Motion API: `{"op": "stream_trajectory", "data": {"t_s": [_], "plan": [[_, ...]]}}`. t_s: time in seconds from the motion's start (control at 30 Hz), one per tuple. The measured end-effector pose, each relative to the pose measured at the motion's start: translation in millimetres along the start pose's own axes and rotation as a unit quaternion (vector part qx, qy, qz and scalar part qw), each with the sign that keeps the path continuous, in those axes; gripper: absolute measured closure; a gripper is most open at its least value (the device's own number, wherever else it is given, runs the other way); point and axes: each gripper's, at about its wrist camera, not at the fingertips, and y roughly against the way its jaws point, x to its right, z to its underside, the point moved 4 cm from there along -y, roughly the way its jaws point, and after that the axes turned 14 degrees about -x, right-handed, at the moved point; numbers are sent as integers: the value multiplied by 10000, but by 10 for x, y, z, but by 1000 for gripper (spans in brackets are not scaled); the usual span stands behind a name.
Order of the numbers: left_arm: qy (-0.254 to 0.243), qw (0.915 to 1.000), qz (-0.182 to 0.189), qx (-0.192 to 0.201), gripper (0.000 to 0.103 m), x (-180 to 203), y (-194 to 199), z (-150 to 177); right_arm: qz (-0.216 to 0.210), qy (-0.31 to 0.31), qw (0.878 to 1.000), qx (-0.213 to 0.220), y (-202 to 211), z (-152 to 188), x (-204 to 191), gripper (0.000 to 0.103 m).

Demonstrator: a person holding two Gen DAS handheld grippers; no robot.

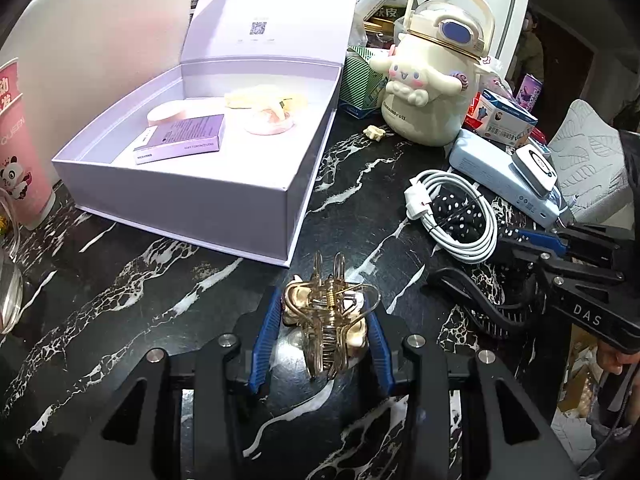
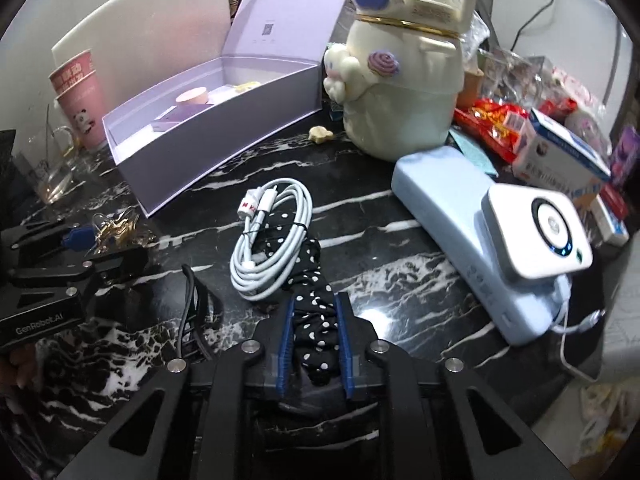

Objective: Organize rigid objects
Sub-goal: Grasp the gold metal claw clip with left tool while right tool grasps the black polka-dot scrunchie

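Note:
In the left wrist view my left gripper [image 1: 322,312] is shut on a clear gold hair claw clip [image 1: 330,316], its blue pads pressing both sides just above the black marble table [image 1: 140,280]. My right gripper [image 2: 316,320] is shut on a black polka-dot scrunchie [image 2: 316,328] that trails under a coiled white cable [image 2: 268,236]. An open lilac box [image 1: 192,184] stands at the back left; it holds a round pink case [image 1: 168,114], a small purple carton [image 1: 184,138] and cream items. The right gripper also shows at the right edge [image 1: 536,238] of the left view.
A cream character bottle [image 1: 432,80] stands behind the cable. A pale blue power bank [image 2: 472,232] with a white square device [image 2: 536,232] lies to the right among packets and boxes. A black hair clip [image 1: 476,300] lies between the grippers. Pink cups [image 2: 80,96] and a glass stand at left.

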Motion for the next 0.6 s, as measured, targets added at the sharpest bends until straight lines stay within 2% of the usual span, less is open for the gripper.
{"op": "stream_trajectory", "data": {"t_s": [0.1,0.17,0.4,0.6], "plan": [[27,10000,65,-31,62,-6,1,-5,501,213,9984,127,110,2,-32,85],[37,9999,129,-45,62,-1,7,-5,660,259,9973,191,173,7,-31,86],[-32,9996,216,159,62,58,147,-20,838,70,9957,392,395,27,52,86],[-165,9991,151,363,62,105,323,-58,786,-107,9957,486,507,26,53,86]]}}
